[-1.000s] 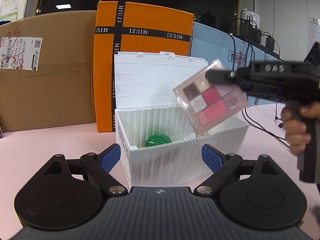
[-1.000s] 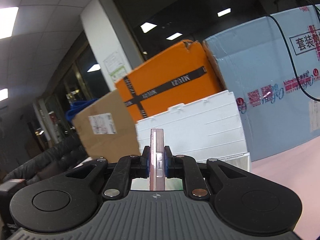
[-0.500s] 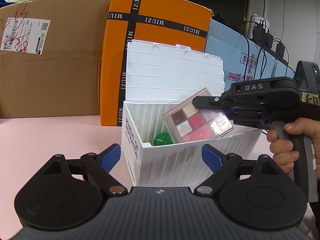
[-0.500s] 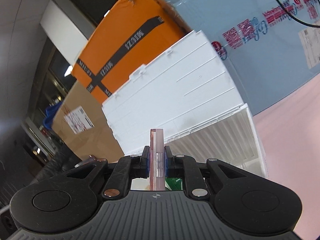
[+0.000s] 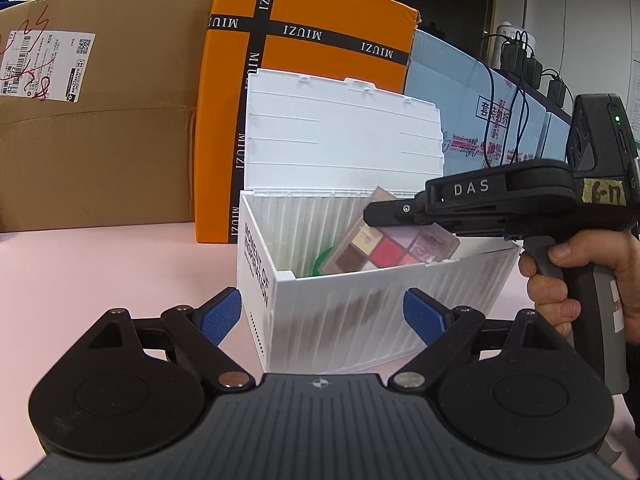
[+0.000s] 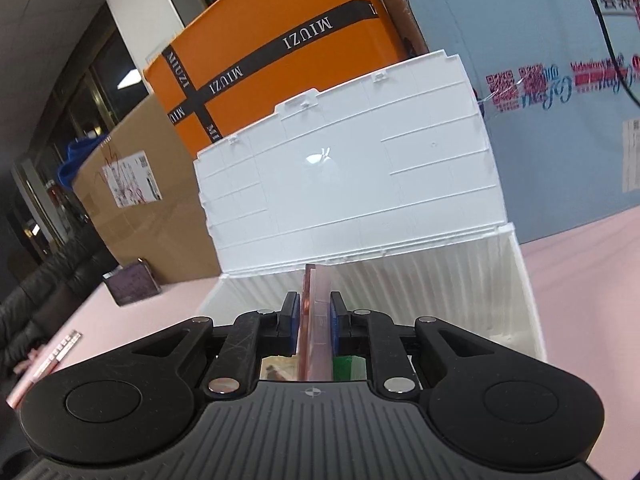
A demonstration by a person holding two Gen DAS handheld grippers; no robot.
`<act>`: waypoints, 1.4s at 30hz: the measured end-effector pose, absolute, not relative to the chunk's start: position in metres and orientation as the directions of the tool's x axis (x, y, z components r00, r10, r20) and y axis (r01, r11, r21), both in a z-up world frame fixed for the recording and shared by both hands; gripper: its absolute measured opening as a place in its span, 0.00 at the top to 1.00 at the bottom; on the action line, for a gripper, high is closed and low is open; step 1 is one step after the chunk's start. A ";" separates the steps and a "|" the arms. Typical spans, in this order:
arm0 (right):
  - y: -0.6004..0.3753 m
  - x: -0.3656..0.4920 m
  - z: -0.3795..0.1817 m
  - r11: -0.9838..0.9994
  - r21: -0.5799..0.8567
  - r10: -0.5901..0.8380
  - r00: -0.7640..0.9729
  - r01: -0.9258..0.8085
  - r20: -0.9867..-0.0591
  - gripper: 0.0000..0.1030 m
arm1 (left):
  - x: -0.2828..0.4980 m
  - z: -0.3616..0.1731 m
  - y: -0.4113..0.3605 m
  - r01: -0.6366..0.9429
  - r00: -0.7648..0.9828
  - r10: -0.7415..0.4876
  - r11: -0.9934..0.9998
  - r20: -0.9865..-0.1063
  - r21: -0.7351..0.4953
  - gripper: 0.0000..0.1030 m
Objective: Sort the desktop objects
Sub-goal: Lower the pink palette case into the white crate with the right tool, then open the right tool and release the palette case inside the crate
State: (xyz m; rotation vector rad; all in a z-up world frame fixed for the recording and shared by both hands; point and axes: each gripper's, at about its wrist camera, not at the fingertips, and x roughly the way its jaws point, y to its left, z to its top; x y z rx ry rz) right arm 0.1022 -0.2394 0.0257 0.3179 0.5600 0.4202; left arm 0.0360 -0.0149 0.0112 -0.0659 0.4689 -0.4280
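Note:
A white ribbed storage box (image 5: 360,312) stands on the pink table with its lid (image 5: 340,136) open upright. My right gripper (image 5: 384,216) is shut on an eyeshadow palette (image 5: 384,248) and holds it tilted inside the box's mouth, over a green round object (image 5: 322,260). In the right wrist view the palette (image 6: 316,312) sits edge-on between the blue pads, with the box wall (image 6: 440,280) ahead. My left gripper (image 5: 322,316) is open and empty, its fingertips on either side of the box's front corner.
An orange MIUZI box (image 5: 304,52), a brown carton (image 5: 100,120) and a light blue carton (image 5: 480,120) stand behind the white box. A small dark box (image 6: 132,284) and a flat pink item (image 6: 44,364) lie on the table at the left.
My right gripper has lowered the palette from above the box down into its opening. The left gripper has moved closer to the box and stays open.

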 end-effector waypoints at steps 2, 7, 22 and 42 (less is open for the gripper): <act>-0.242 0.101 0.024 0.882 0.373 0.445 0.770 -0.288 -0.457 0.83 | 0.036 0.011 -0.014 0.383 0.805 -0.414 0.909 -0.425 -0.161 0.15; -0.246 0.096 0.025 0.919 0.278 0.385 0.791 -0.279 -0.476 0.78 | 0.037 0.010 -0.014 0.384 0.800 -0.417 0.908 -0.432 -0.164 0.15; -0.250 0.082 0.028 0.943 0.188 0.330 0.837 -0.274 -0.436 0.40 | 0.040 0.012 -0.008 0.357 0.822 -0.407 0.913 -0.398 -0.196 0.05; -0.295 0.103 0.053 0.937 0.250 0.308 0.917 -0.245 -0.254 0.00 | 0.078 0.037 -0.001 0.243 0.888 -0.331 0.927 -0.320 -0.284 0.00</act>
